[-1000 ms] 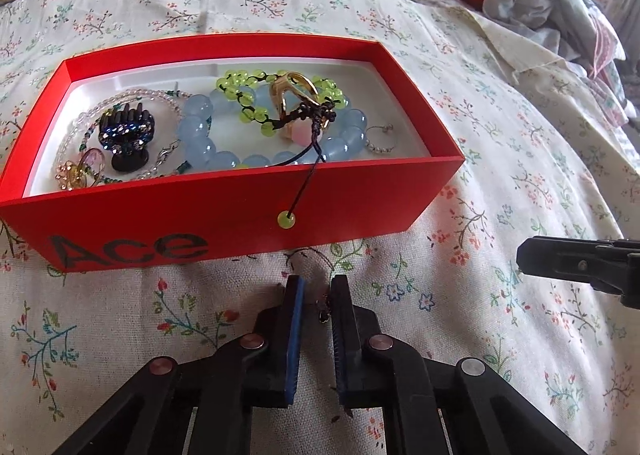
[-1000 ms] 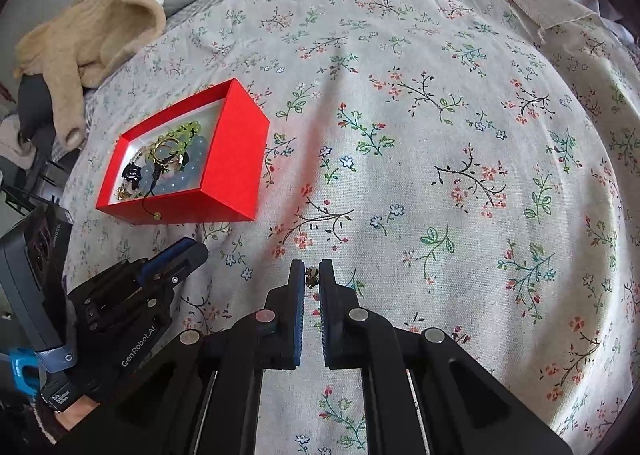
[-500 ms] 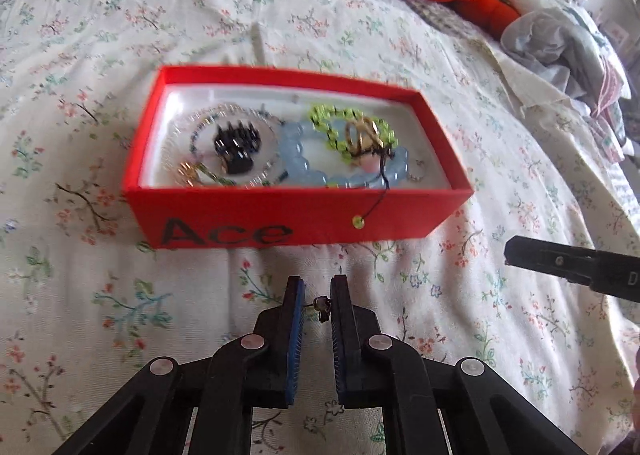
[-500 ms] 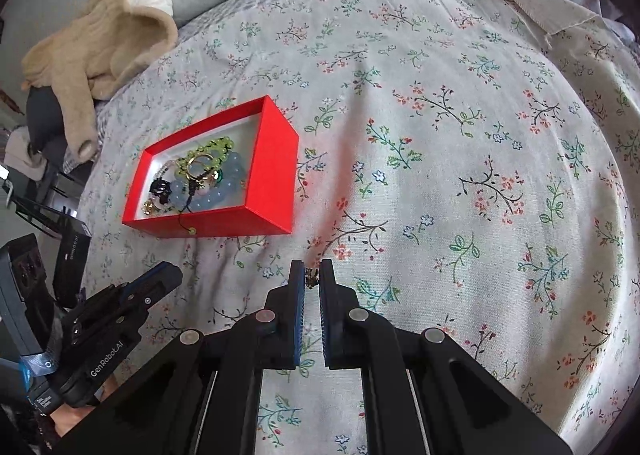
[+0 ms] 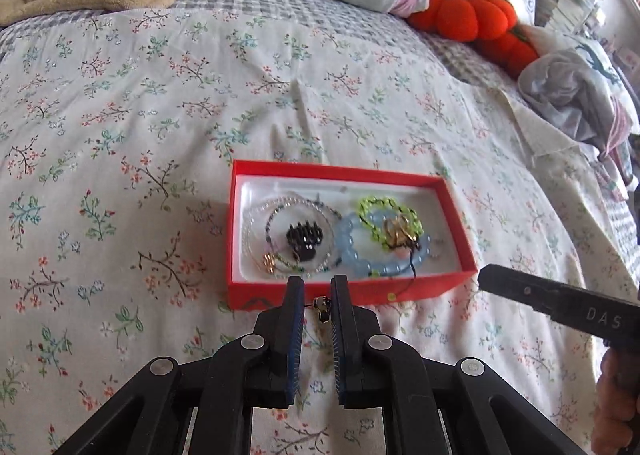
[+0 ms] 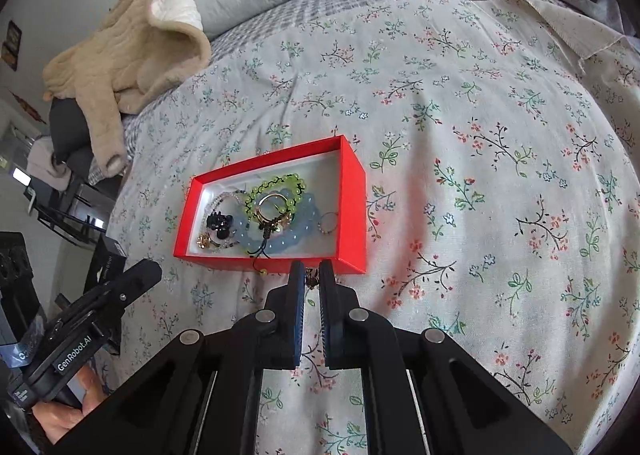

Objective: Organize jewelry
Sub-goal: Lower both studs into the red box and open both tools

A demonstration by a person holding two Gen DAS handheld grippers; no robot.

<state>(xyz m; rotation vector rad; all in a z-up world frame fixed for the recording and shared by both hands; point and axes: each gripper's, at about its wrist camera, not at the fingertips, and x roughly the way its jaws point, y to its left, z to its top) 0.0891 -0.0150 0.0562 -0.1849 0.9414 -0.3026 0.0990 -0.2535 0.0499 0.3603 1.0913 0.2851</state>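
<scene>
Both hand-held grippers hover over a flowered bedspread (image 5: 120, 103), each nipped nearly shut on a tiny piece of jewelry. Starting at the left, the left gripper (image 5: 317, 297) pinches a small dark-and-gold trinket (image 5: 322, 305), perhaps an earring, between its blue-padded tips; the piece is too small to identify for sure. The narrow pinch suits so slight an object, which would likely slip from a looser hold.

From this gripper, the red box (image 5: 280, 169) lies at about twelve o'clock, just beyond the fingertips, its near wall partly hidden behind them. It serves as the collecting tray: inside lie a clear bead strand (image 5: 260, 211), a black hair claw (image 5: 306, 239), a pale blue bead bracelet (image 5: 352, 251), a lime green bracelet (image 5: 384, 205) and a gold ring (image 5: 398, 229). A dark cord with a green bead trails over the near wall.

Further right, the right gripper (image 6: 312, 275) also holds a small dark trinket (image 6: 311, 278) at its tips. From it, the box sits at roughly eleven o'clock, its near corner just past the fingertips.
</scene>
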